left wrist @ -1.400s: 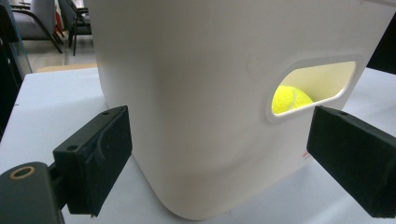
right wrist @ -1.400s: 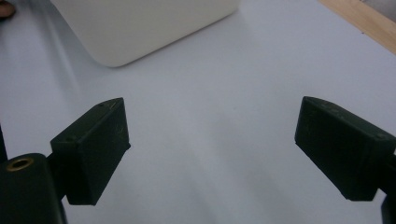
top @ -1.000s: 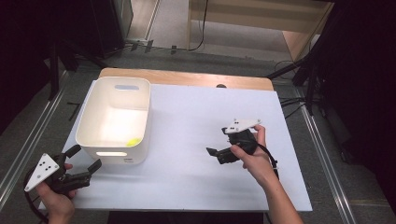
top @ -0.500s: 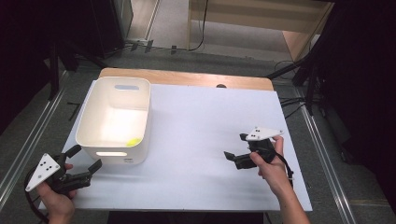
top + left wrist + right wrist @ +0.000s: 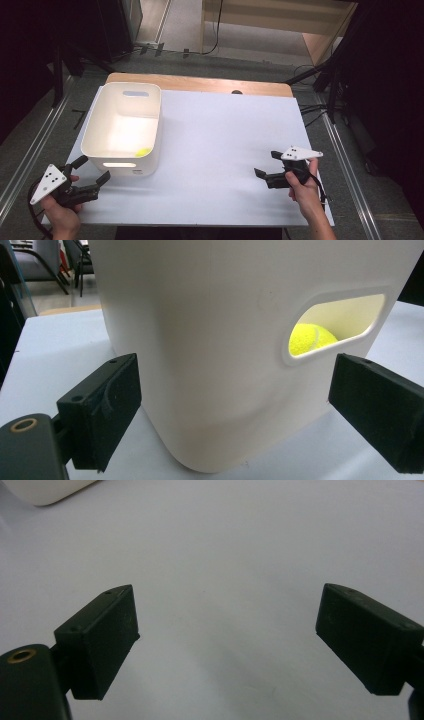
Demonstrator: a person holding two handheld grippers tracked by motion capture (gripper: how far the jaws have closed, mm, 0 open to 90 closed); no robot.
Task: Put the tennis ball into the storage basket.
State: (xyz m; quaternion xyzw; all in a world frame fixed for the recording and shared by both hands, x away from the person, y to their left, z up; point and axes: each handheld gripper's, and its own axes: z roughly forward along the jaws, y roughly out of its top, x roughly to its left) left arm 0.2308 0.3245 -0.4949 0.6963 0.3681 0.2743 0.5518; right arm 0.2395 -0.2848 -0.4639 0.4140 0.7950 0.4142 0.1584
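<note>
High view, bench inventory: white bin [image 5: 125,127] standing upright on the left part of the white bench [image 5: 220,150]; one yellow tennis ball [image 5: 143,152] lying inside the bin at its near right corner, also seen through the bin's handle slot in the left gripper view [image 5: 310,337]. Left tongs [image 5: 92,172]: held by the person's left hand [image 5: 62,210] at the bench's near left corner, jaws spread wide, empty, aimed at the bin's near wall and just short of it; in the left gripper view the two pads flank the bin's rounded near corner [image 5: 200,365] without touching it. Right tongs [image 5: 267,167]: held by the right hand [image 5: 302,192] near the bench's right edge, well apart from the bin, jaws spread wide, empty, pointing across bare bench surface [image 5: 225,555]. Step in hand, as judged: ball appears already deposited in the bin; both tongs stand free of any load, in a resting or reset posture. Next move, as judged: if the bin is to be handled, the left tongs need to advance and close on its wall or slot edge; the thick rounded corner looks a poor purchase, the slot rim a better one.
</note>
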